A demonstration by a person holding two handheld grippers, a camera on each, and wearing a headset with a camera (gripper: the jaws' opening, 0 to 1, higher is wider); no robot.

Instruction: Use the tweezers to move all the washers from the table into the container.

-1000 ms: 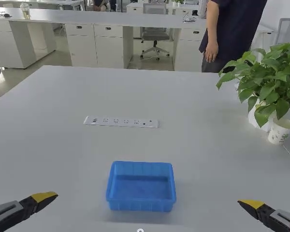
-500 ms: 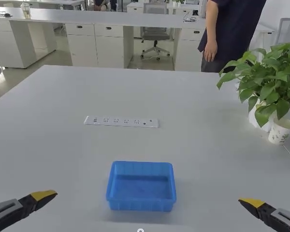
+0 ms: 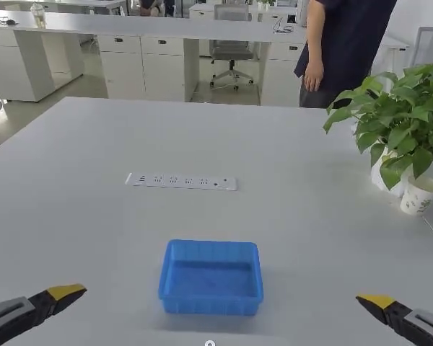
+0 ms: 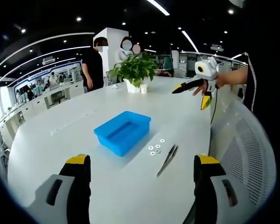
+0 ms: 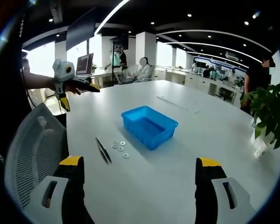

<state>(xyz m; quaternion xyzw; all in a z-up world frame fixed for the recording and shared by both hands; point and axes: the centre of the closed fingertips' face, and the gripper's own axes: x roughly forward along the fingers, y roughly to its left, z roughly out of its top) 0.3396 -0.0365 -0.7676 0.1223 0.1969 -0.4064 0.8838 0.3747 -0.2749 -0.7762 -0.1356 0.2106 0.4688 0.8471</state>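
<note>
I see blue open-top container (image 4: pixel 122 131) upright on worktop (image 4: pixel 56 144), ahead of left tongs (image 4: pixel 142 159) and right tongs (image 5: pixel 140 161). Few small silver washers (image 4: pixel 155 148) lie flat just beside it, nearer tongs. Thin tweezers (image 4: pixel 167 159) flat beside washers.

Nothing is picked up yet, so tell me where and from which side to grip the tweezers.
Probably mid-length on the tweezers, pinching across both arms from straight above: they lie flat on the table, long and thin. Stay off the washers just beside them, on the container side.
</note>
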